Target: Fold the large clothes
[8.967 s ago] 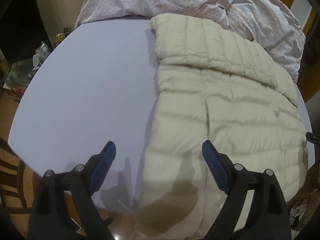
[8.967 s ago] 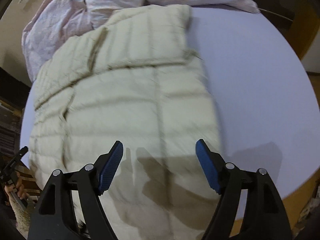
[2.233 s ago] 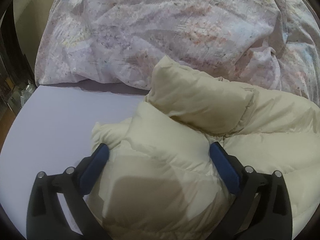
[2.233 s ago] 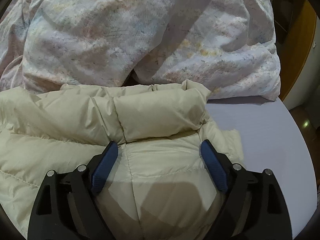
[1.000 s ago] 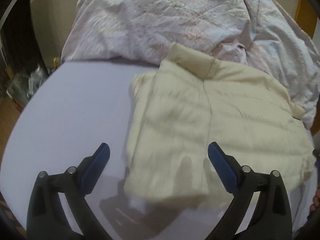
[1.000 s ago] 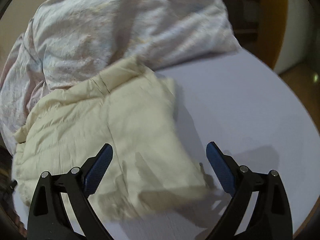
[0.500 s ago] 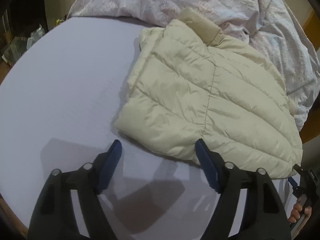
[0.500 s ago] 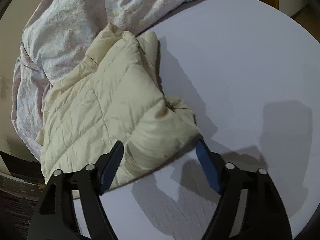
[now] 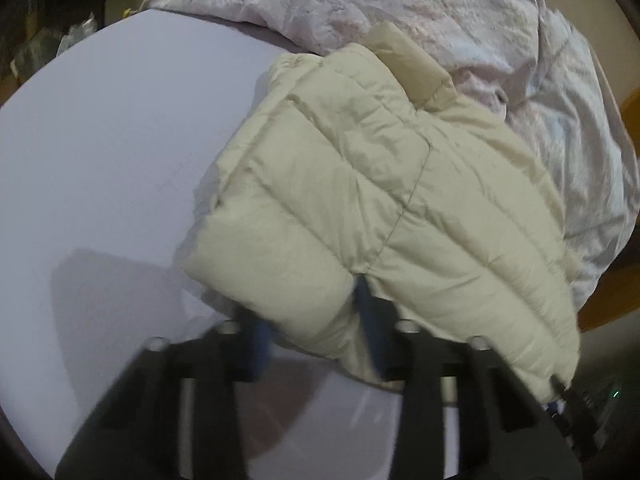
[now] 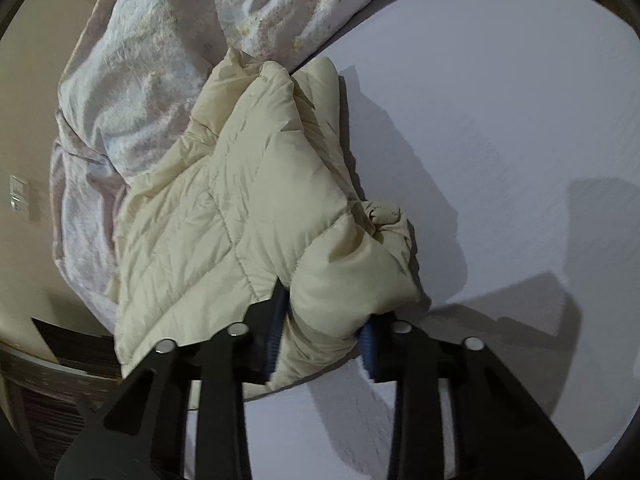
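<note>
left claw [image 9: 312,332] – black arms, blue pads, silver screws

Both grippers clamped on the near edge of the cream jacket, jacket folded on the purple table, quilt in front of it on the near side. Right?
Not quite. The quilt lies behind the jacket, on the table's far side, as the left wrist view shows. The rest holds: the left gripper and the right gripper are each clamped on the folded jacket's near edge.
</note>
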A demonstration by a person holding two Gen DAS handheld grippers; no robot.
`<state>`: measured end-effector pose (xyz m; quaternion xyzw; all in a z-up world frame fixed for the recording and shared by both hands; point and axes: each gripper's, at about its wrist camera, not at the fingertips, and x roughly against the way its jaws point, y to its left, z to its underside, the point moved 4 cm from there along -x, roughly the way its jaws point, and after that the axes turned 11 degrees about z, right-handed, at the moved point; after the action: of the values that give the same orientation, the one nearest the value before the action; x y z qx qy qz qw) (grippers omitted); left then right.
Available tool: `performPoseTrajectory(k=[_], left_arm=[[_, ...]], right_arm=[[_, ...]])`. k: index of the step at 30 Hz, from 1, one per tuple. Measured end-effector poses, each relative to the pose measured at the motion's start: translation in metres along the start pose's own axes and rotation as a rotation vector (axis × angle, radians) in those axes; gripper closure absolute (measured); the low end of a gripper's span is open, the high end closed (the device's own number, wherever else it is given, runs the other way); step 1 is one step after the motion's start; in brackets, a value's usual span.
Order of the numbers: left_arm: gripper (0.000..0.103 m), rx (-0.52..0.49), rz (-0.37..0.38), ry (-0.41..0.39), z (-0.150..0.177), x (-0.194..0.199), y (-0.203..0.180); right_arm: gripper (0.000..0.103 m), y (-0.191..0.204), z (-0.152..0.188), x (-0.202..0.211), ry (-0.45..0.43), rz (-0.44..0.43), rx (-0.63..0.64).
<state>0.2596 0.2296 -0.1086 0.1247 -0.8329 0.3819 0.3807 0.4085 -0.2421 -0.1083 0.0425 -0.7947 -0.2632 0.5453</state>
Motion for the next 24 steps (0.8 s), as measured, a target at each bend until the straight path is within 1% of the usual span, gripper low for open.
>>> performPoseTrajectory(k=[1,2,4,8,12,18,21,22,24], left_arm=[[0.084,0.008,0.011,-0.008,-0.001,0.002,0.000],[0.087,0.018,0.024,-0.012,-0.002,0.003,0.001],[0.089,0.030,0.041,-0.016,-0.003,0.008,0.002],[0.091,0.006,0.047,-0.035,0.000,0.023,0.002],[0.091,-0.002,0.044,-0.035,0.007,0.039,0.010],[0.091,-0.020,0.039,-0.022,0.033,0.070,0.031],[0.091,-0.010,0.043,-0.009,0.046,0.083,0.044],[0.091,-0.008,0.044,-0.007,0.050,0.087,0.048],[0.089,-0.007,0.045,-0.002,0.055,0.093,0.053]], right_arm=[[0.080,0.000,0.000,0.001,0.001,-0.017,-0.004],[0.081,0.000,0.000,0.003,0.004,-0.033,-0.006],[0.083,0.000,0.001,0.005,0.010,-0.058,-0.012],[0.084,-0.003,0.007,0.012,0.035,-0.102,-0.024],[0.084,-0.007,0.021,0.019,0.062,-0.121,-0.013],[0.084,-0.010,0.048,0.034,0.097,-0.114,0.027],[0.084,-0.012,0.062,0.041,0.110,-0.097,0.049],[0.084,-0.012,0.066,0.044,0.110,-0.085,0.064],[0.079,-0.009,0.074,0.051,0.097,-0.033,0.115]])
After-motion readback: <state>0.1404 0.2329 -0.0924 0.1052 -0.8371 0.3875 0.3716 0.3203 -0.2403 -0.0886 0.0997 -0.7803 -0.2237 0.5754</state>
